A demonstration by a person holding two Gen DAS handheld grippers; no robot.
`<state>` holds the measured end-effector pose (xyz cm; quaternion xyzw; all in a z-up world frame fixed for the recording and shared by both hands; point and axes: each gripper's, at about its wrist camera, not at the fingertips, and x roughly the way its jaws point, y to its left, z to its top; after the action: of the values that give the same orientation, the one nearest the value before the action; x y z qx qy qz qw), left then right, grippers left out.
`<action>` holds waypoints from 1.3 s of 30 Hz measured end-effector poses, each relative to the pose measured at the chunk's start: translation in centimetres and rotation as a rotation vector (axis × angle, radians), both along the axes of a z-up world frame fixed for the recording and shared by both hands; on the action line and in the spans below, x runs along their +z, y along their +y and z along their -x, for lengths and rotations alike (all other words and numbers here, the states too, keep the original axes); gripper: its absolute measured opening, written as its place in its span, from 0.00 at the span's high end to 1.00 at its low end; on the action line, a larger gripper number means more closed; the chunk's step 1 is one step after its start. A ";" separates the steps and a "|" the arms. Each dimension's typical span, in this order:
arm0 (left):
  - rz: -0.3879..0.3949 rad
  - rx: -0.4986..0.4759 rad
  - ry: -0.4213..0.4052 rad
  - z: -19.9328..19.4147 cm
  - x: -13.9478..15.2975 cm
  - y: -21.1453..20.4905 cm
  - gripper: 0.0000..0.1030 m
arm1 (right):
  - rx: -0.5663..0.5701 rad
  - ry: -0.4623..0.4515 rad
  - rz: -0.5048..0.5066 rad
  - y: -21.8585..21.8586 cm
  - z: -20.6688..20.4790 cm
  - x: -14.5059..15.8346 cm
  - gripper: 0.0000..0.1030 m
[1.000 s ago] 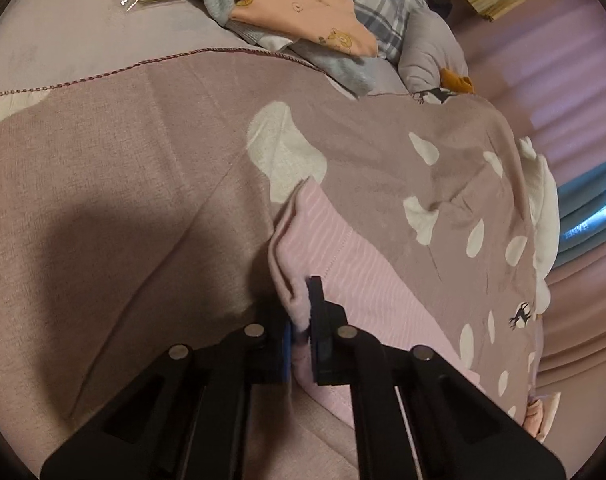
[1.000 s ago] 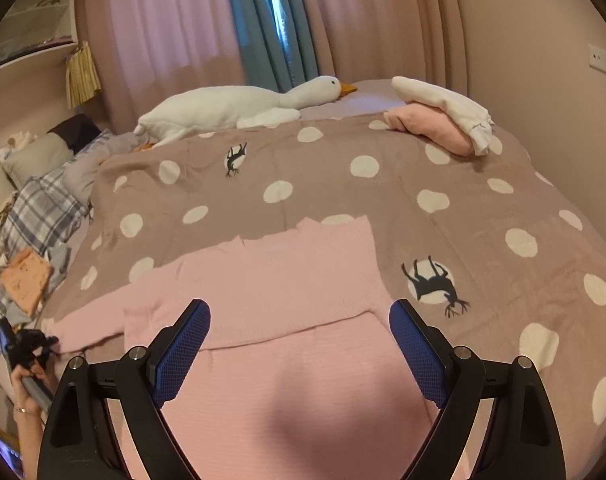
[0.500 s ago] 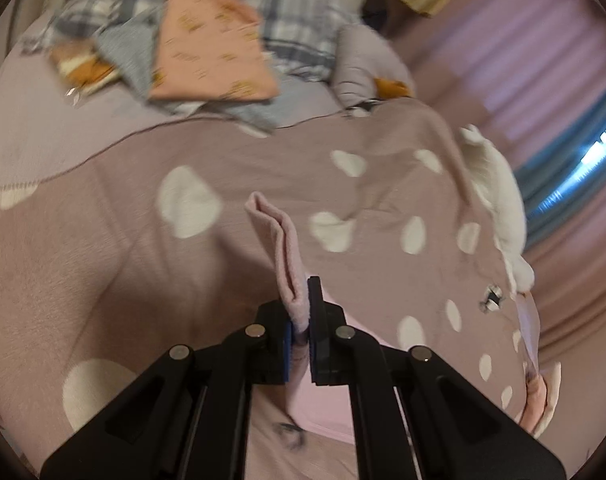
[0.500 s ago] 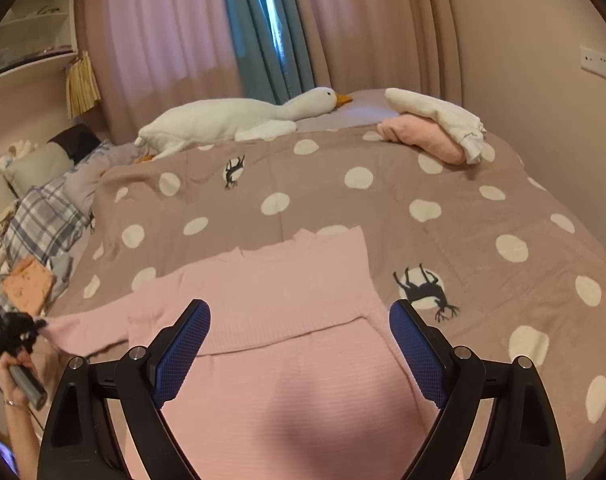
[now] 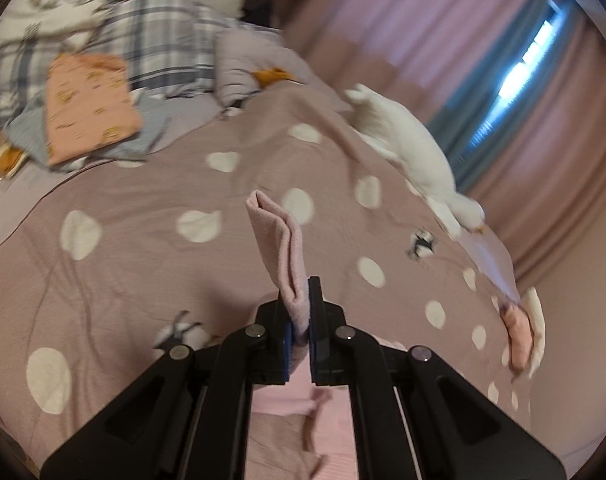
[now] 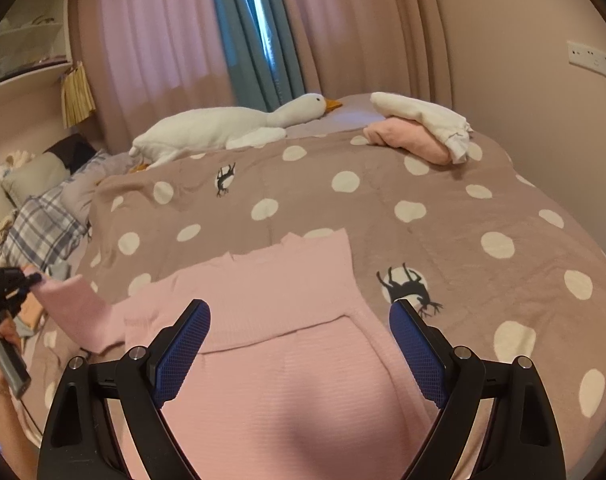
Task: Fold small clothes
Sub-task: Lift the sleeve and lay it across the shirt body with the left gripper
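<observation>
Pink curtains [image 6: 151, 64] and a teal drape closed off the far side of the room, and a bed was covered by a taupe polka-dot blanket [image 6: 443, 240] on which the work was laid out. A plush goose [image 6: 231, 126] was stretched along the far edge, a small pile of folded clothes [image 6: 423, 132] lay just beside its head, and unsorted laundry [image 5: 91, 108] was heaped near the pillows. A pink knit sweater [image 6: 271, 320] was spread flat in the middle of the blanket, its right sleeve already laid across the body. The left tongs [image 5: 301, 320] were clamped tight on the cuff of the left sleeve [image 5: 281, 248], which was held lifted clear of the blanket. The right tongs [image 6: 299, 350] were spread wide above the sweater's body, gripping nothing. The step in hand was judged to be the folding-in of the left sleeve; the next move was thought to call for the cuff to be carried across the body and released flat, perhaps while the body was pinned by the free tongs. Compared with one second earlier, the sleeve had been raised from the blanket and swung inward, and the left camera's view had been turned toward the goose.
</observation>
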<state>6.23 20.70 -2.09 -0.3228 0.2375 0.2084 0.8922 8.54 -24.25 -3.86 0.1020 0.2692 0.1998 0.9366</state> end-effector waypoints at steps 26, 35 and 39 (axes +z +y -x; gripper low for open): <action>-0.109 -0.451 0.280 -9.7 -7.9 -17.1 0.94 | -0.043 0.059 -0.047 -3.0 -0.8 -2.1 0.12; -0.088 -0.497 0.374 -11.0 -11.9 -19.0 0.93 | -0.052 0.099 -0.051 -3.7 -1.3 -3.2 0.12; -0.071 -0.513 0.410 -11.2 -13.2 -19.3 0.92 | -0.050 0.110 -0.048 -3.7 -1.4 -3.5 0.12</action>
<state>17.48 1.45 -15.33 -0.1727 0.4783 0.0459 0.8598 9.90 -27.93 -7.33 0.1420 0.3129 0.1768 0.9223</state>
